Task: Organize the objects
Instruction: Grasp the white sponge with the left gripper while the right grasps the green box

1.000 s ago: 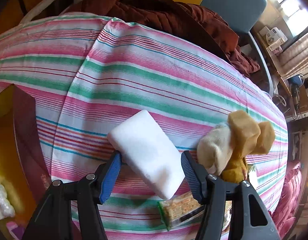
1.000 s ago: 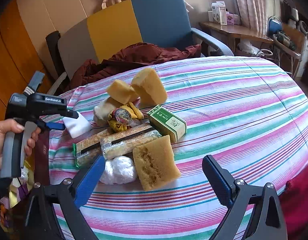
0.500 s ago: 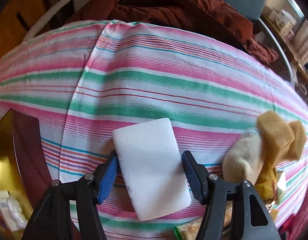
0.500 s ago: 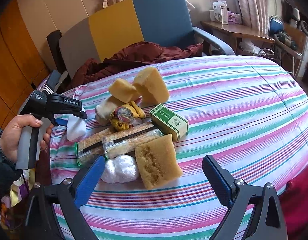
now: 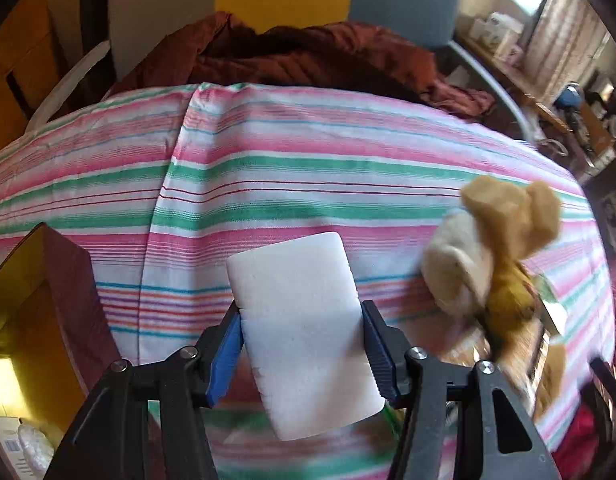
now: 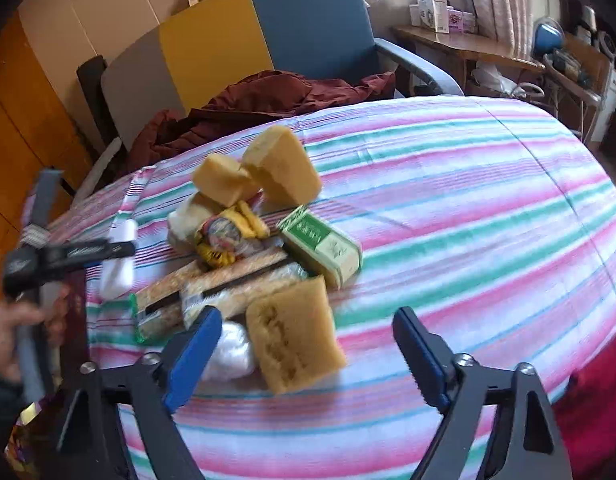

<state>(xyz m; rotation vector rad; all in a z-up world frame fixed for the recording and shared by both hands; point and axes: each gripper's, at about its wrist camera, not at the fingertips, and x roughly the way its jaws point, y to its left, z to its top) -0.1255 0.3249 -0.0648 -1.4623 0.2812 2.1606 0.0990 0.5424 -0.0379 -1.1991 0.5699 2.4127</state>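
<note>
We closed the left gripper point(image 5: 301, 346) on the white block point(image 5: 303, 332), jaws touching both sides, beside the open box point(image 5: 67, 280), presumably its destination. The right gripper point(image 6: 308, 354) was closing, empty, above the yellow sponge point(image 6: 293, 344).

We lose the biscuit packets point(image 5: 508, 354) to blur behind the sponges point(image 5: 508, 216); the white block point(image 5: 308, 328) hides the cloth beneath, and the maroon box point(image 5: 35, 320) runs off-frame.
</note>
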